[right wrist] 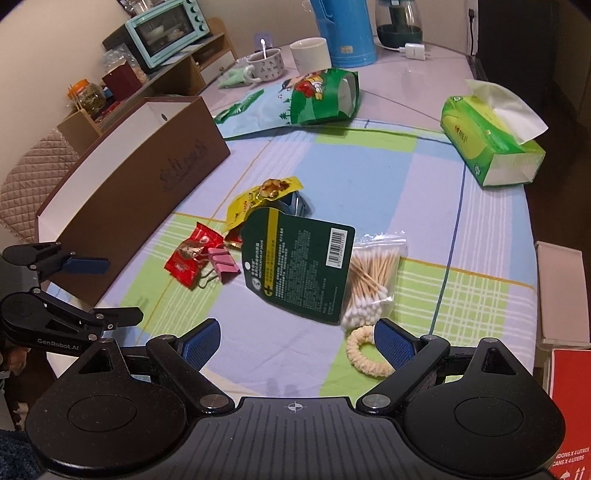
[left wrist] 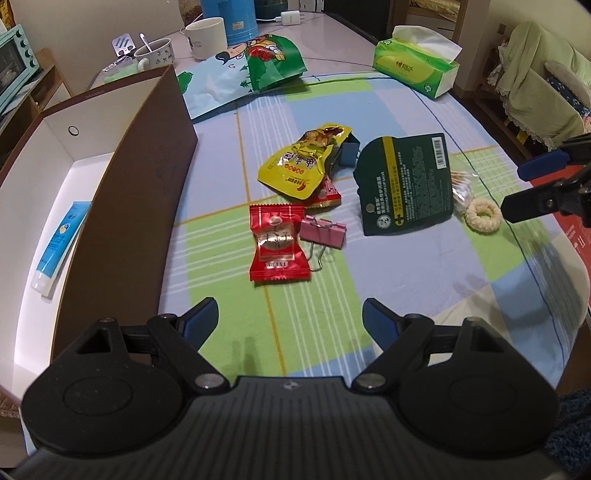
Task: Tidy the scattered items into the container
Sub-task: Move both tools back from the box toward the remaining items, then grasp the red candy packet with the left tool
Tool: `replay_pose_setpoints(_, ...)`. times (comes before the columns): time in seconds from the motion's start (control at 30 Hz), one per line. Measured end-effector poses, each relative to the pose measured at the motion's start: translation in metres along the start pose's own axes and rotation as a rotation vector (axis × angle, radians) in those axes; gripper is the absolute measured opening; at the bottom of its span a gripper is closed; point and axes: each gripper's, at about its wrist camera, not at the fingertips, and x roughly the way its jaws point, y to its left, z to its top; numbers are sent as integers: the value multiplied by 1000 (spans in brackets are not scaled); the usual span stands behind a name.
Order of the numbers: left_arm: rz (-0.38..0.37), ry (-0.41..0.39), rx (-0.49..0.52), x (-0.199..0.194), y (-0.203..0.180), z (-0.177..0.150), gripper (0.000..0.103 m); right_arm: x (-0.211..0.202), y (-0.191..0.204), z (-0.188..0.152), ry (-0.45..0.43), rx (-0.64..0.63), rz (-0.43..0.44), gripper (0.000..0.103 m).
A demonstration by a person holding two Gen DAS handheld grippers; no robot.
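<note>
The brown box (left wrist: 147, 177) with a white inside stands at the left and holds a blue-and-white tube (left wrist: 61, 243). On the checked cloth lie a red candy packet (left wrist: 277, 243), a pink binder clip (left wrist: 323, 230), a yellow snack pouch (left wrist: 303, 158) over a blue clip (left wrist: 347, 153), a dark green card packet (left wrist: 406, 181), a bag of cotton swabs (right wrist: 373, 280) and a cream hair ring (right wrist: 364, 354). My left gripper (left wrist: 290, 317) is open and empty, just short of the candy. My right gripper (right wrist: 297, 332) is open too, its right finger beside the hair ring.
A green tissue pack (right wrist: 487, 144) sits at the far right and a green snack bag (right wrist: 321, 96) lies behind the items. Mugs (right wrist: 310, 55) and a blue jug (right wrist: 343, 33) stand at the back. A white box (right wrist: 561, 295) and a red carton (right wrist: 570, 406) border the right edge.
</note>
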Motion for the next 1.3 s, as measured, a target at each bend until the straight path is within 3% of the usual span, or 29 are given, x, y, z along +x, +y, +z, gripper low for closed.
replay_pose_setpoints(0.2,-14,6,16,26,0,7,81,12,-5,5,23,12,1,93)
replay_pose_setpoints(0.43,-9,13,36,57,1,16,68,21,-16,8,45,39,-17,93)
replay_pose_setpoints(0.6,-18,19,42,70,7,24,68,26,-27,10,55,72,-34,93)
replay_pose_setpoints(0.9,-49,19,-19,90,24,33,63,28,-29,19,14,44,-50,93)
replay_pose_setpoints(1.0,-60,6,-23,90,27,34,52,31,-26,26,-2,-7,-47,93)
replay_pose_setpoints(1.03,-64,0,-26,89,28,34,39,34,-23,29,-7,-33,-42,93)
replay_pose_setpoints(1.07,-68,-4,-30,88,30,33,35,37,-21,32,-11,-60,-37,93)
replay_pose_setpoints(1.3,-83,24,-44,78,38,22,31,64,-13,51,-42,-220,21,93)
